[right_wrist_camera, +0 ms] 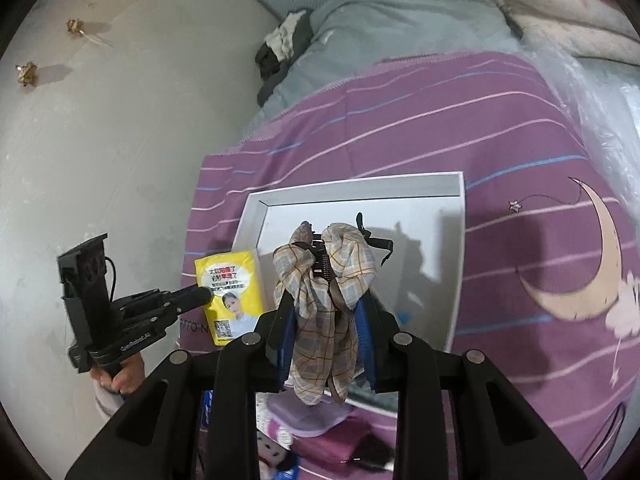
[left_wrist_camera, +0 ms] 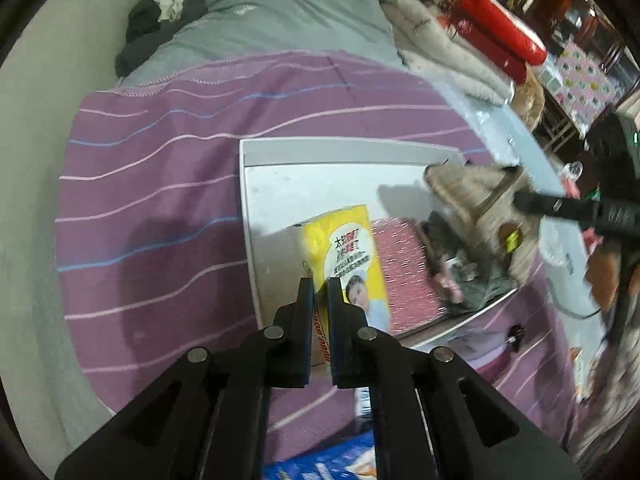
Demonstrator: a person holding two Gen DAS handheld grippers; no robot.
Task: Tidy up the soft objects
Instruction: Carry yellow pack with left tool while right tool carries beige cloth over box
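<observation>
Yellow tissue pack [left_wrist_camera: 347, 258] carries Chinese print and a woman's photo, plus a QR code seen from the right wrist view; characters too small to read surely. Red digits run along its lower edge, partly hidden by the fingers. Left gripper [left_wrist_camera: 320, 292] is clamped on that pack's lower corner, jaws nearly together with the pack edge between them. From the right wrist view the pack [right_wrist_camera: 229, 298] sits at the tray's left edge, left gripper [right_wrist_camera: 202, 295] reaching in from the left, "GenRobot.AI" printed on its body, person's hand [right_wrist_camera: 122, 378] gripping the handle below.

White shallow tray [left_wrist_camera: 280, 184] lies on a purple striped blanket [left_wrist_camera: 160, 168] with a moon print. In the tray: the yellow pack, a pink patterned cloth [left_wrist_camera: 404, 268] just beside it, and dark blurred items at the right side, unclear.

Right gripper [right_wrist_camera: 326, 276] pinches a beige plaid scrunchie [right_wrist_camera: 320, 320], fabric bunched between the blue-padded fingers and hanging down over the tray [right_wrist_camera: 360, 192]. In the left wrist view the scrunchie [left_wrist_camera: 472, 196] is blurred, held above the tray's right part by the right gripper [left_wrist_camera: 520, 200].

Grey bedding [left_wrist_camera: 280, 20] lies beyond the blanket, red cushions [left_wrist_camera: 500, 36] at top right.
</observation>
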